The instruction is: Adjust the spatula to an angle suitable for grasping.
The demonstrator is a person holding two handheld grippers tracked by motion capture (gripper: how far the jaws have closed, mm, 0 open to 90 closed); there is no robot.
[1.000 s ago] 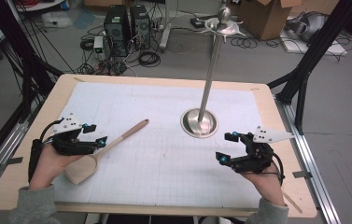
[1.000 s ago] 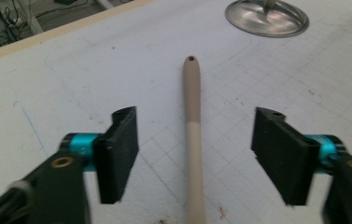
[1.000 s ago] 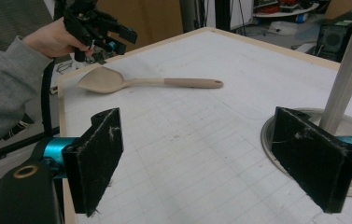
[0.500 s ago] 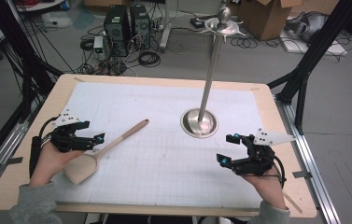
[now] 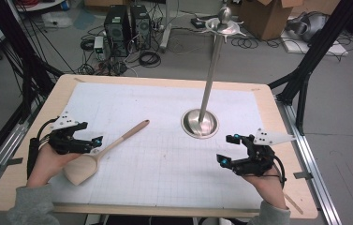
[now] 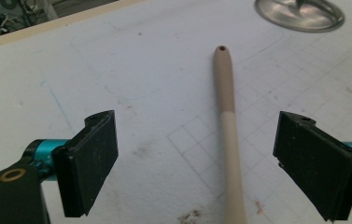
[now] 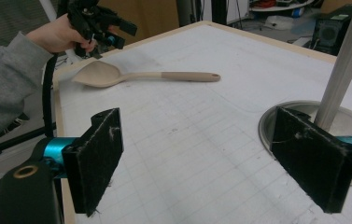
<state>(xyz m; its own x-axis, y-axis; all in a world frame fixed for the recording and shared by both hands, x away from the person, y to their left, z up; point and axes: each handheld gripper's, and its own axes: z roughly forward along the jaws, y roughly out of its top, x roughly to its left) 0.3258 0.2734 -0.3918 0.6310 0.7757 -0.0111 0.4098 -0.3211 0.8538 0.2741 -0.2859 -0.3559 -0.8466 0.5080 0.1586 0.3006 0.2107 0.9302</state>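
On the white gridded mat (image 5: 165, 108), wooden spoon (image 5: 104, 152) lying flat, bowl toward the near-left corner, handle running diagonally up toward mat centre. Darker-tinted handle end with a hang hole visible in the left gripper view (image 6: 222, 70); likely meant for a hook on the stand.

Left gripper (image 5: 83, 143) parked right over the neck of the spoon, just above where bowl meets handle. Jaws spread wide, 1 pad each side of the shaft in the left gripper view, shaft running between them but off-centre toward the right pad. Not touching yet, as far as can be judged. Looks lined up for a pinch across the thin part of the handle: sensible, since the bowl is too broad for the pads.

Right gripper (image 5: 230, 150) at the near-right of the mat, well apart from the spoon, jaws also spread, holding nothing. Pointed across the mat at the spoon, round base of the metal stand (image 5: 200, 123) just beside its right pad in the right gripper view. Probably waiting for a handover or to steady the pole.

Stand upright at mid-right of the mat, hook ring at top (image 5: 224, 24), nothing hanging on it.

Next move, by judgement: lower left, close on the shaft, lift. Risk: off-centre grip letting the spoon pivot bowl-down.
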